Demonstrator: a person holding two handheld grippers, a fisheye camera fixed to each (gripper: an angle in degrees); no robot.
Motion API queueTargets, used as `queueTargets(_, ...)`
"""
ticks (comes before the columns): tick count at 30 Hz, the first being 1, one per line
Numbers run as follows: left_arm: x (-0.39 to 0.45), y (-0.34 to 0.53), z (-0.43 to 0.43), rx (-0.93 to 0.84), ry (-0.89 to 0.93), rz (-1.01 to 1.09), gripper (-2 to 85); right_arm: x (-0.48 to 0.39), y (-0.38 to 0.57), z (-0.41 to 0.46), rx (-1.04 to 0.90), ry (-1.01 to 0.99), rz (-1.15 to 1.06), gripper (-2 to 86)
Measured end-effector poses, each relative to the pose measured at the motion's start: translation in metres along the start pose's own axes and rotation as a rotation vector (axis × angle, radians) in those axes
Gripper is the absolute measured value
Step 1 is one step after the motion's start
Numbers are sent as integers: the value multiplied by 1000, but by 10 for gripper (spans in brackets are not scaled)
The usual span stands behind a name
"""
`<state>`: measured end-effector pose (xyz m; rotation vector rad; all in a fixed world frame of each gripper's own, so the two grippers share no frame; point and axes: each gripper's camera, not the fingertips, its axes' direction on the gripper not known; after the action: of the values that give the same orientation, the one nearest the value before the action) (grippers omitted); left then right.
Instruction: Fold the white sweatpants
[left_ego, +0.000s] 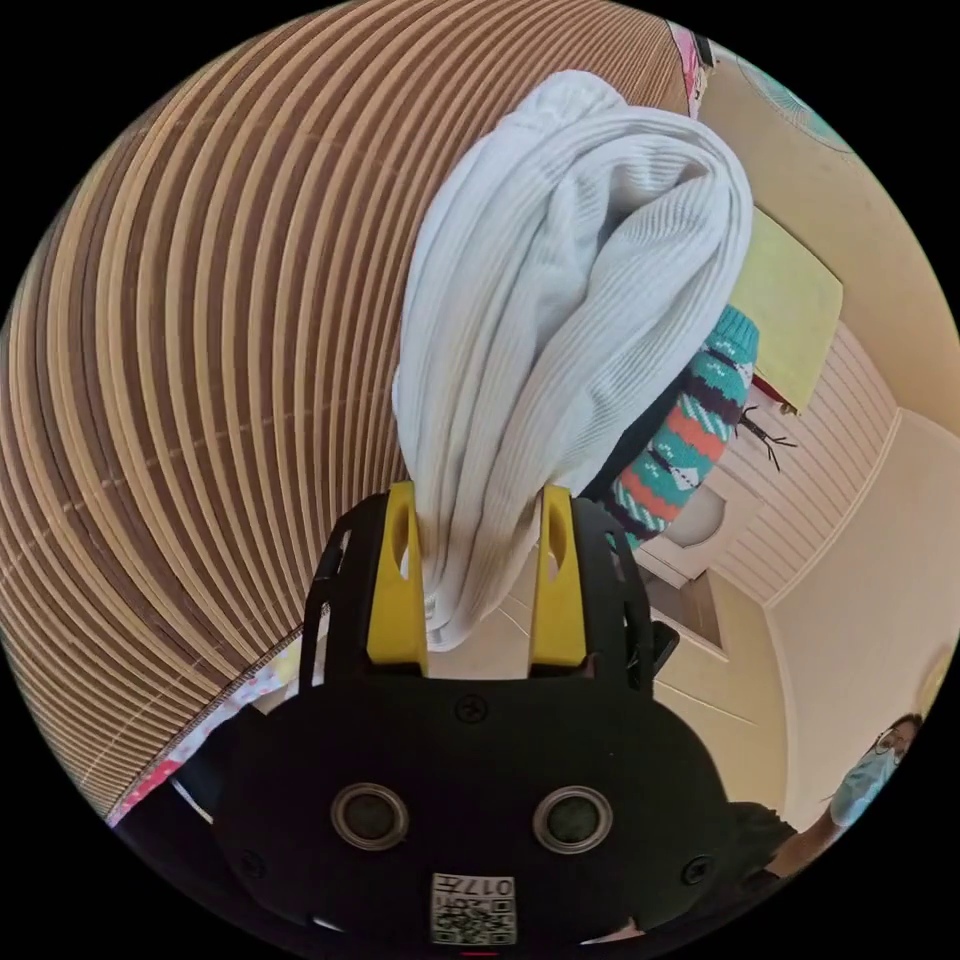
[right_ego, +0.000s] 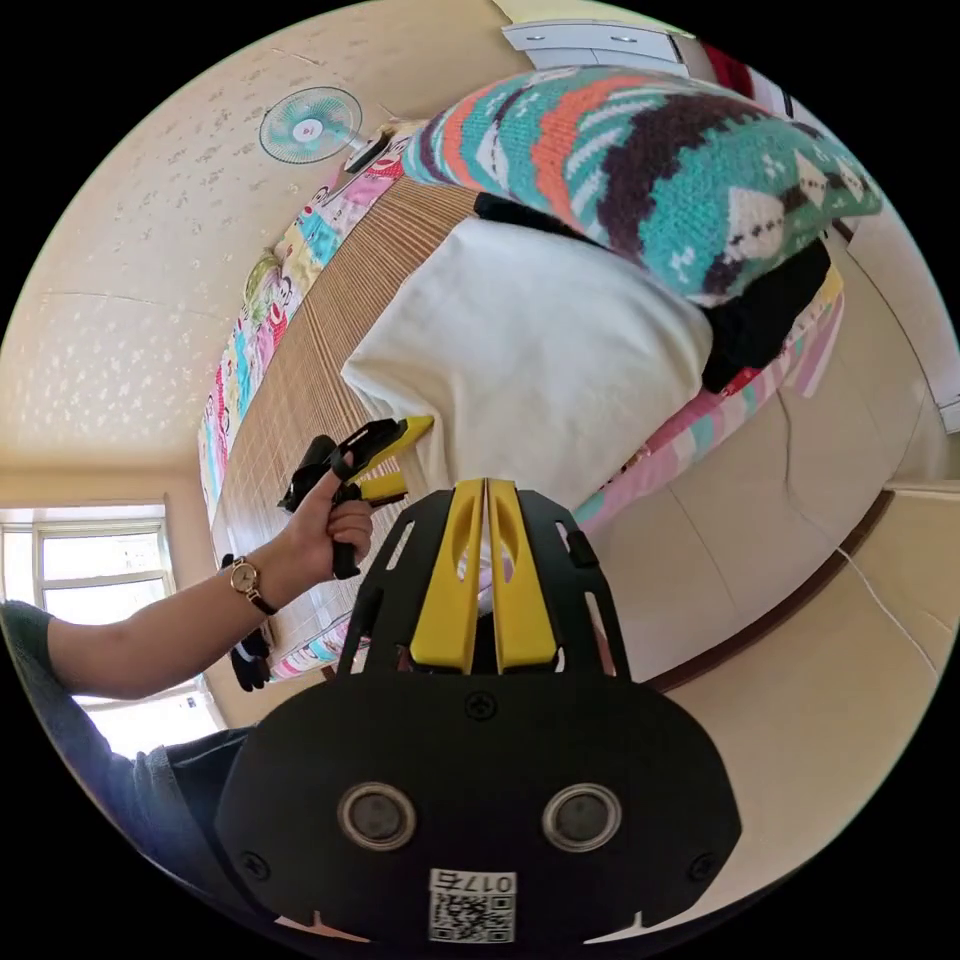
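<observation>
The folded white ribbed sweatpants (right_ego: 530, 350) lie on the slatted bamboo mat (right_ego: 300, 390), beside the teal patterned knitted sweater (right_ego: 660, 160).

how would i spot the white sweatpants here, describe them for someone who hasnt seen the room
Find the bed covered by a striped bamboo mat. The white sweatpants lie on it as a pale folded bundle, next to a patterned knit sweater. They are the one plain white ribbed garment; the left tool has its jaws around a bunch of them.

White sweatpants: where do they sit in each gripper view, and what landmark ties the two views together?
Left gripper view: white sweatpants bunched at centre, rising from between the left gripper jaws.
Right gripper view: spread flat at centre on the bed.
Shared landmark: the patterned knit sweater beside them.
</observation>
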<state>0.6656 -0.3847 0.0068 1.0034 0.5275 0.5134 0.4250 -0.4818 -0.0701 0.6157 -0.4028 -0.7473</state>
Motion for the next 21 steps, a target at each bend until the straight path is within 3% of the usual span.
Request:
queueTargets(3,-5,11,-48,-4,-12,58,120,-36,9,29,-70,-28,-102,10)
queueTargets(9,2,100,-192,50,-437,176,90,-153,18,80,-203,82,-444,6)
queueTargets(11,-3,152,-253,137,-552,159,68,-198,24,94,-225,138,-574,5)
queueTargets(14,-16,217,-331,288,-583,121,32,-266,36,119,-213,196,-718,5)
queueTargets(17,-29,282,-407,488,-670,46,31,-319,42,143,-175,45,-727,5)
queueTargets(21,-41,349,-478,715,-811,-56,59,-382,39,206,-304,-316,-647,5)
